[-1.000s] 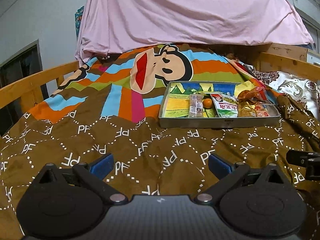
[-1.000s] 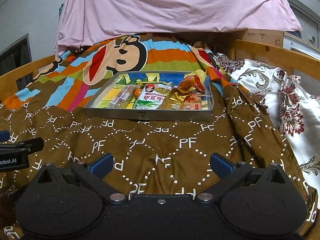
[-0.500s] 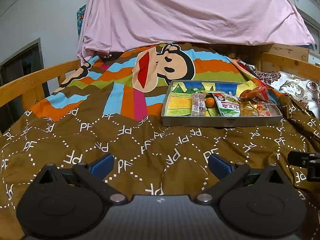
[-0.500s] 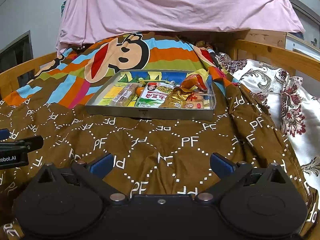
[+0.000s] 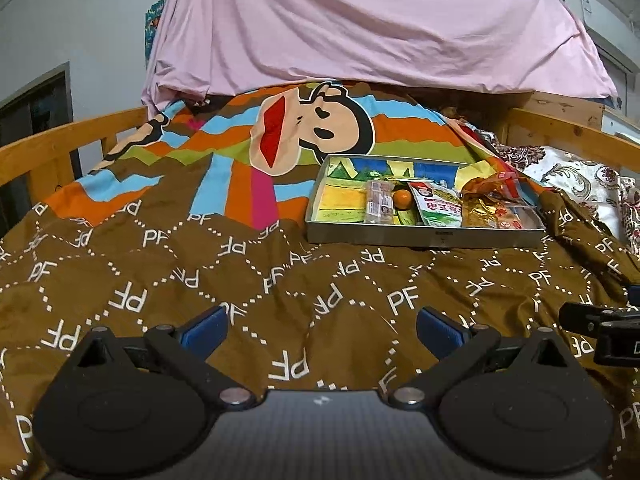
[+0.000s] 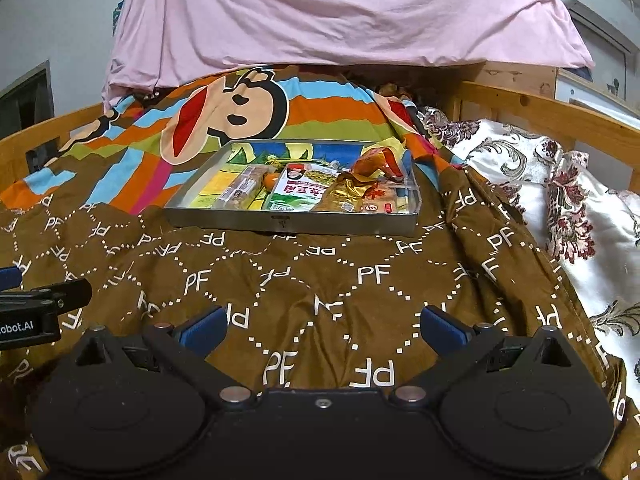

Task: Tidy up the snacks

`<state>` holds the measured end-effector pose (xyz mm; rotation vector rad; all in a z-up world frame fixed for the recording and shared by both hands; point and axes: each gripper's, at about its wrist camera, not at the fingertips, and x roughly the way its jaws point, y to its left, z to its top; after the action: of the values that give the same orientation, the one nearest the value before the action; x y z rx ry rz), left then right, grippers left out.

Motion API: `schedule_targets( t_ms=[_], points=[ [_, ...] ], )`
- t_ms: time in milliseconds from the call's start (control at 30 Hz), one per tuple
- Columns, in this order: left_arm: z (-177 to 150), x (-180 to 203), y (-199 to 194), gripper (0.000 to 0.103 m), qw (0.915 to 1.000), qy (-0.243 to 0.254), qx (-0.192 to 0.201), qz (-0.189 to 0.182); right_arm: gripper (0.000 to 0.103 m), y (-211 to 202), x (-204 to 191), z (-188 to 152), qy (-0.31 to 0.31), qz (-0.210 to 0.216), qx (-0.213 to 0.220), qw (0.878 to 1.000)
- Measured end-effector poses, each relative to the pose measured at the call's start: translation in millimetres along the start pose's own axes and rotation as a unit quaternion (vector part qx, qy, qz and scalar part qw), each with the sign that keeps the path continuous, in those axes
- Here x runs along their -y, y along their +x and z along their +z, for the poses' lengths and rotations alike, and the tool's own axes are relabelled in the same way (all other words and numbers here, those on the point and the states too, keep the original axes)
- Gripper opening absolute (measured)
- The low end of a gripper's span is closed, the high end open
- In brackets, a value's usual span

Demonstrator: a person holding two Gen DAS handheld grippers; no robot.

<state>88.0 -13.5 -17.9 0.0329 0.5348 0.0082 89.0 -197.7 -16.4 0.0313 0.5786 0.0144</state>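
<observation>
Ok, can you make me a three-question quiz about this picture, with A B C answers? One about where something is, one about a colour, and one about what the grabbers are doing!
1. Where do the snacks lie?
A. In the metal tray
B. On the pink sheet
C. On the floor

2. What colour is the small round snack beside the green packet?
A. Blue
B. Orange
C. White

3. How are the two grippers?
A. Both shut on snacks
B. One holds the tray
C. Both open and holding nothing

Answers:
1. A, the packets sit inside the tray's walls on the brown blanket.
2. B, it shows orange between the packets.
3. C, the left gripper and right gripper both have fingers spread wide with only blanket between them.
</observation>
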Motion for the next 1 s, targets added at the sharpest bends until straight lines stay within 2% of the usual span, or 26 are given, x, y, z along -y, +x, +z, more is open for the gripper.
schedule_targets(
  t_ms=[367, 1000],
  points=[
    [0.3, -8.3, -0.4, 0.102, 0.9997, -0.019, 0.006, 0.013, 0.102, -1.5, -3.8, -1.0, -0.012, 0.004, -0.001, 1.000],
    [-1.4, -9.4, 0.0, 0.102, 0.9996, -0.025, 0.009, 0.008, 0.102, 5.1, -0.9, -0.6, -0.005, 0.005, -0.014, 1.000]
  ],
)
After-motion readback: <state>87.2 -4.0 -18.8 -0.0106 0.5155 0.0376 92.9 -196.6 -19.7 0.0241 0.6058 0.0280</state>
